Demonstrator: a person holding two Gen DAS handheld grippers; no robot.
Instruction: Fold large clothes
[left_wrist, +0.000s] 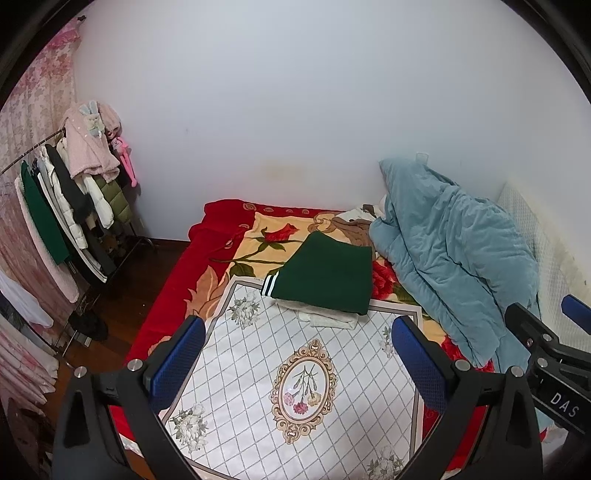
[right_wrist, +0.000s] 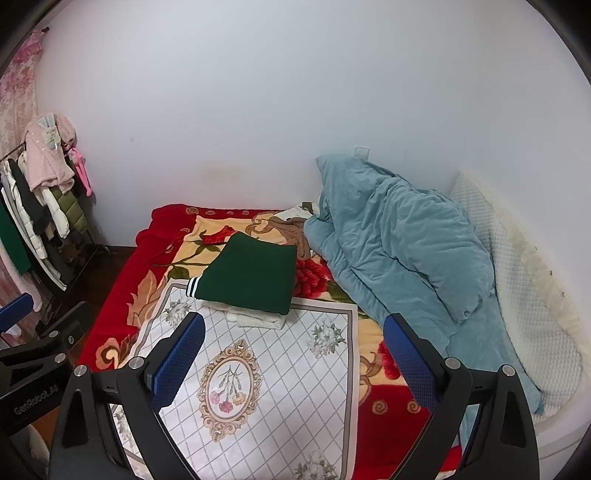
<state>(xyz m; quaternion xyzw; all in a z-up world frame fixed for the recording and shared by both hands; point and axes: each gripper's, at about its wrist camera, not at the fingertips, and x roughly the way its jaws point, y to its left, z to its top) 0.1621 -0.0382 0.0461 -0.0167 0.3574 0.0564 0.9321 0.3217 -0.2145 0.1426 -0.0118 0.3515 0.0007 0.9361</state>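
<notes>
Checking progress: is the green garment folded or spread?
Folded: the green garment lies as a compact rectangle atop a folded white piece, striped cuff showing.

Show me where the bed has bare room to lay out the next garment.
Freest is the white diamond-patterned sheet, between both open grippers and the folded dark green garment. A narrower strip of red floral blanket lies right of it. Crowded: the crumpled light blue quilt and brown clothing.

Folded garment (left_wrist: 327, 275) atop another on cloth (left_wrist: 295, 384), quilt (left_wrist: 454, 258) right, clothes rack (left_wrist: 70, 206) left
</notes>
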